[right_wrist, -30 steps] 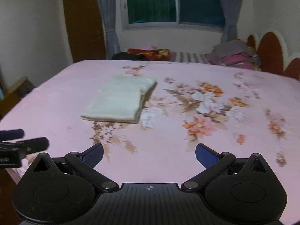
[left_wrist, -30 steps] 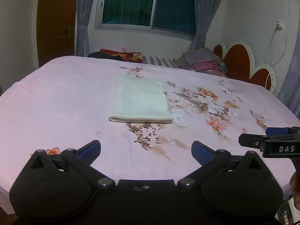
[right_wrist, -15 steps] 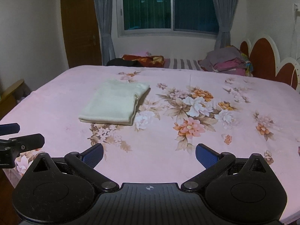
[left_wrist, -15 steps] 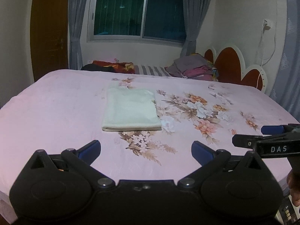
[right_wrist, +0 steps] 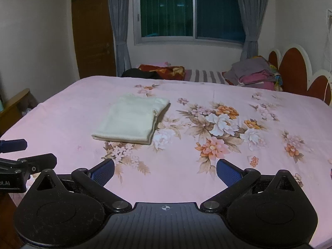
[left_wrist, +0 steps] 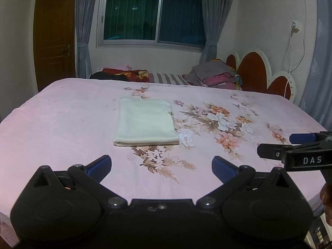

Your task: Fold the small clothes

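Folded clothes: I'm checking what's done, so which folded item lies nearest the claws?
The pale cream folded cloth, alone mid-bed on the pink floral sheet. The grey-and-pink folded pile sits far back by the headboard.

The folded cream cloth [left_wrist: 145,122] looks soft and napped, like fleece or terry, matt all over. Under it the pink bedspread [left_wrist: 62,120] is a smooth, faintly sheened fabric with a printed flower pattern. The left gripper [left_wrist: 161,165] and right gripper [right_wrist: 165,168] are matt black plastic with metal pivot pins and blue textured pads [right_wrist: 228,173]. The door [right_wrist: 93,35] is brown wood, satin finish
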Demonstrator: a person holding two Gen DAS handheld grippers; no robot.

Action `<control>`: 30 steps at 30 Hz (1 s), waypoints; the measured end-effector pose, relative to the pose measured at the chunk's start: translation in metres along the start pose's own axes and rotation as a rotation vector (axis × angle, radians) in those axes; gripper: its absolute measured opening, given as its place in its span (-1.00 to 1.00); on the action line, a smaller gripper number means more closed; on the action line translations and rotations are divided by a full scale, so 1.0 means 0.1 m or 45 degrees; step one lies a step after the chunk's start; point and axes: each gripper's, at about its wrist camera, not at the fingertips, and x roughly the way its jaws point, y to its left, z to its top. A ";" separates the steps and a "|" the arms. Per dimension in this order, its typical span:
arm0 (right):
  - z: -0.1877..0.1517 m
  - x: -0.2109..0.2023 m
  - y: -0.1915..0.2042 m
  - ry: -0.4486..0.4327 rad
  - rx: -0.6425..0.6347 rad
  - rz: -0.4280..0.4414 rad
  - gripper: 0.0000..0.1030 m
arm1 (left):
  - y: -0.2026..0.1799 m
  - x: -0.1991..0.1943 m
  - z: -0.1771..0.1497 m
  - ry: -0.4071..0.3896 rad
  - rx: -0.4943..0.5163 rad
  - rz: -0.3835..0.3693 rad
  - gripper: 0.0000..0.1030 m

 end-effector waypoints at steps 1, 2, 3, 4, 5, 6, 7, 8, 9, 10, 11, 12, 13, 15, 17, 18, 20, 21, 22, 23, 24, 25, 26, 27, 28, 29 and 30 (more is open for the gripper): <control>0.00 0.00 0.00 0.000 0.002 0.000 1.00 | -0.01 0.00 0.00 -0.003 0.000 0.002 0.99; 0.00 0.00 0.00 0.000 0.003 0.000 1.00 | -0.01 0.00 0.00 -0.001 0.000 0.002 0.99; 0.00 0.00 -0.01 0.001 0.002 0.001 1.00 | -0.01 0.00 0.00 0.000 0.000 0.002 0.99; 0.00 0.00 -0.01 0.001 0.002 -0.001 1.00 | -0.01 0.00 0.00 -0.001 0.000 0.003 0.99; 0.00 0.00 0.00 0.001 0.001 -0.002 1.00 | -0.01 -0.01 0.01 -0.002 0.000 0.003 0.99; 0.00 0.00 0.00 0.001 0.000 0.000 1.00 | 0.00 -0.01 0.01 -0.002 -0.001 0.003 0.99; 0.00 0.00 0.00 0.000 0.000 -0.003 1.00 | 0.00 0.00 0.00 0.000 0.000 0.001 0.99; 0.00 0.00 0.00 -0.001 -0.001 -0.004 1.00 | 0.00 0.00 0.00 -0.002 0.000 0.002 0.99; 0.00 0.01 0.00 0.000 -0.001 -0.003 1.00 | 0.00 0.00 0.00 -0.002 0.002 0.001 0.99; 0.00 0.01 0.00 0.000 0.000 -0.002 1.00 | 0.00 0.01 0.00 -0.001 0.001 0.000 0.99; 0.00 0.01 0.00 -0.001 -0.001 -0.003 1.00 | 0.00 0.01 0.00 -0.002 0.001 0.001 0.99; 0.00 0.01 0.00 -0.001 -0.002 -0.005 1.00 | 0.00 0.01 0.00 -0.002 0.000 0.002 0.99; 0.01 0.01 0.00 0.000 -0.004 -0.005 1.00 | 0.00 0.01 0.00 -0.001 0.000 0.001 0.99; 0.01 0.01 0.00 -0.001 -0.005 -0.005 1.00 | 0.00 0.01 0.01 -0.002 0.002 0.002 0.99; 0.02 0.02 0.00 -0.003 -0.005 -0.004 1.00 | 0.01 0.02 0.01 -0.003 0.003 0.001 0.99; 0.02 0.02 -0.01 -0.002 -0.004 -0.003 1.00 | 0.01 0.02 0.01 -0.003 0.003 0.001 0.99; 0.02 0.02 -0.01 -0.005 -0.006 -0.003 1.00 | 0.03 0.03 0.02 -0.004 0.007 -0.002 0.99; 0.02 0.02 -0.01 -0.007 -0.007 -0.004 1.00 | 0.03 0.04 0.02 -0.004 0.009 -0.003 0.99; 0.02 0.02 -0.02 -0.007 -0.008 -0.005 1.00 | 0.03 0.04 0.02 -0.003 0.009 -0.003 0.99; 0.03 0.03 -0.02 -0.007 -0.006 -0.004 1.00 | 0.04 0.05 0.03 -0.002 0.012 -0.004 0.99; 0.03 0.02 -0.03 -0.009 -0.004 -0.002 1.00 | 0.05 0.04 0.03 0.000 0.016 -0.006 0.99; 0.03 0.02 -0.03 -0.008 -0.003 -0.003 1.00 | 0.05 0.05 0.04 0.002 0.020 -0.007 0.99; 0.03 0.02 -0.04 -0.007 -0.005 -0.003 1.00 | 0.06 0.05 0.04 0.002 0.022 -0.006 0.99; 0.03 0.02 -0.04 -0.008 -0.006 -0.002 1.00 | 0.06 0.05 0.04 0.002 0.021 -0.006 0.99; 0.03 0.02 -0.05 -0.008 -0.007 0.000 1.00 | 0.06 0.05 0.04 0.002 0.020 -0.008 0.99; 0.04 0.02 -0.04 -0.008 -0.008 0.001 1.00 | 0.06 0.05 0.04 0.001 0.019 -0.007 0.99; 0.04 0.02 -0.04 -0.008 -0.008 0.000 1.00 | 0.06 0.05 0.04 0.002 0.020 -0.006 0.99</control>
